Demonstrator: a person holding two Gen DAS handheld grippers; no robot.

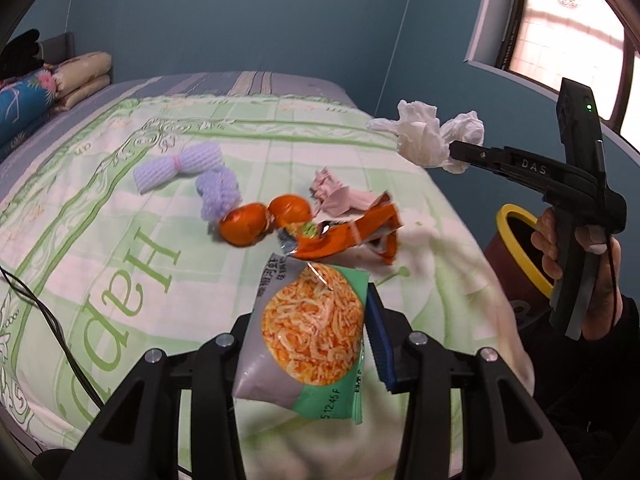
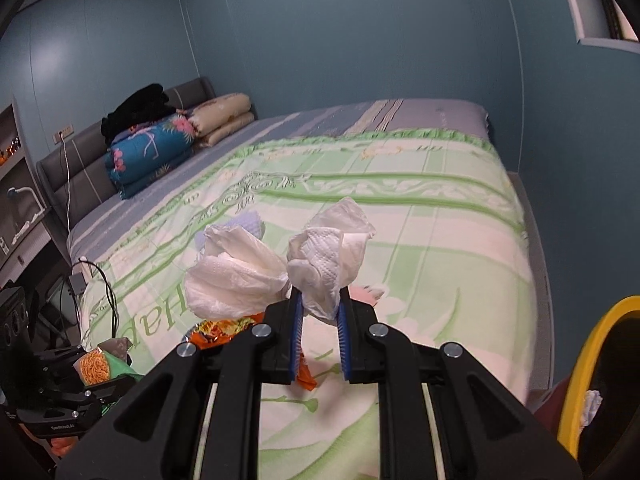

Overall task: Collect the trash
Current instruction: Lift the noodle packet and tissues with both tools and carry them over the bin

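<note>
Left gripper (image 1: 310, 344): raised over the bed, pinching a snack packet (image 1: 308, 336) between its pads; packet hanging clear of the blanket, printed with shredded orange food on grey and green.
Right gripper (image 2: 320, 312): clamped tight on crumpled white tissue (image 2: 324, 264), held aloft at the bed's right edge; a second white wad (image 2: 236, 276), thinner and perhaps plastic film, bunched in the same grip.
Right hand (image 1: 576, 264): wrapped round the black pistol-style handle, seen from the left wrist camera.
Bin (image 1: 520, 248): dark red with a yellow rim, standing on the floor just beside the bed, below the right gripper; something white inside it, too blurred to identify.
Bed (image 2: 440, 216): covered by a green-and-white blanket with large green lettering.
Litter left on the blanket: two purple foam nets (image 1: 180, 168), two orange peels (image 1: 264, 220), a torn orange wrapper (image 1: 352, 236) and a crumpled pink paper (image 1: 336, 196), all clustered near the middle, touching or just beside one another.
Head of the bed: folded quilts (image 2: 160, 152) stacked against a grey headboard (image 2: 80, 156), dark clothing on top.
Backdrop: teal walls, a window (image 1: 560, 32) at upper right.
</note>
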